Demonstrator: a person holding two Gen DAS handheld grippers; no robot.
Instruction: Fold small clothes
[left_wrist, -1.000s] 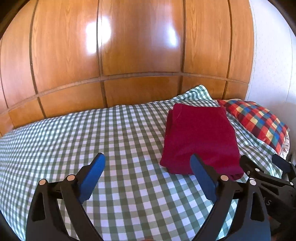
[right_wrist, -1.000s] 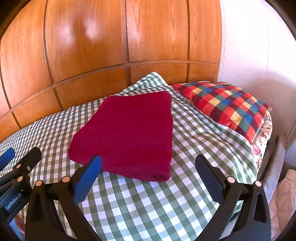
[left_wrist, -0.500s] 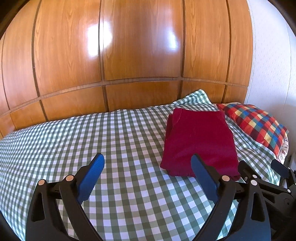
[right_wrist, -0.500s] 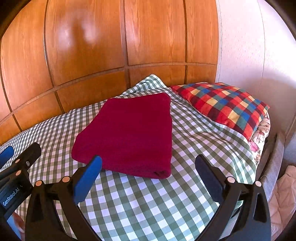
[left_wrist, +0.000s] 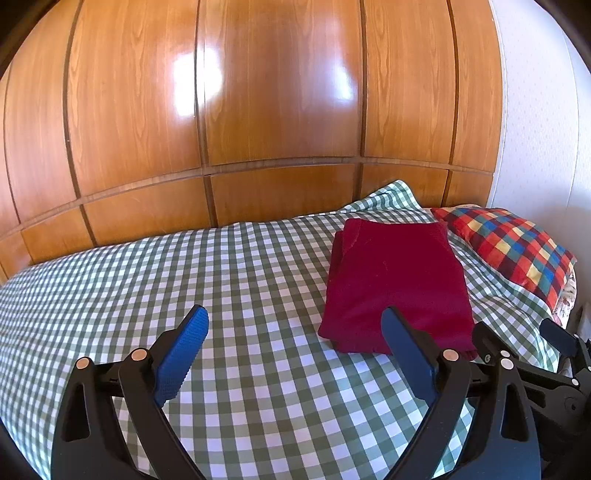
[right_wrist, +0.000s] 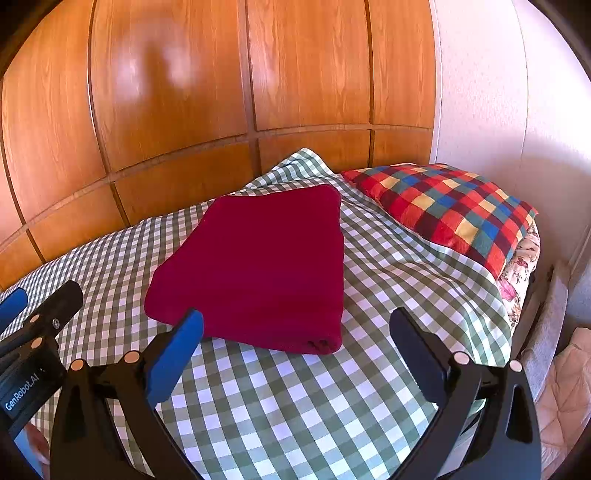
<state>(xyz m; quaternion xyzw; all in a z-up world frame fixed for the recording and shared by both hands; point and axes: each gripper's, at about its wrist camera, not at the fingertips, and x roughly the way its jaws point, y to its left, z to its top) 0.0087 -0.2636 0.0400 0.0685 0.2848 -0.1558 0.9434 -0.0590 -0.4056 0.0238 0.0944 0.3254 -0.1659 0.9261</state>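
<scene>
A dark red garment (left_wrist: 397, 284) lies folded into a flat rectangle on the green-and-white checked bed cover (left_wrist: 184, 280). It also shows in the right wrist view (right_wrist: 258, 269). My left gripper (left_wrist: 295, 325) is open and empty, held above the cover just left of and nearer than the garment. My right gripper (right_wrist: 295, 328) is open and empty, held over the near edge of the garment without touching it. The right gripper shows at the right edge of the left wrist view (left_wrist: 524, 347). The left gripper shows at the left edge of the right wrist view (right_wrist: 37, 314).
A wooden panelled headboard wall (left_wrist: 258, 110) rises behind the bed. A multicoloured checked pillow (right_wrist: 447, 210) lies to the right of the garment, over a floral one (right_wrist: 517, 266). A white wall (right_wrist: 517, 110) stands at the right. The bed's right edge (right_wrist: 532, 314) drops off there.
Both grippers have drawn back and up a little from the folded garment, which now looks smaller and farther. Both stay open. The garment has not moved.
</scene>
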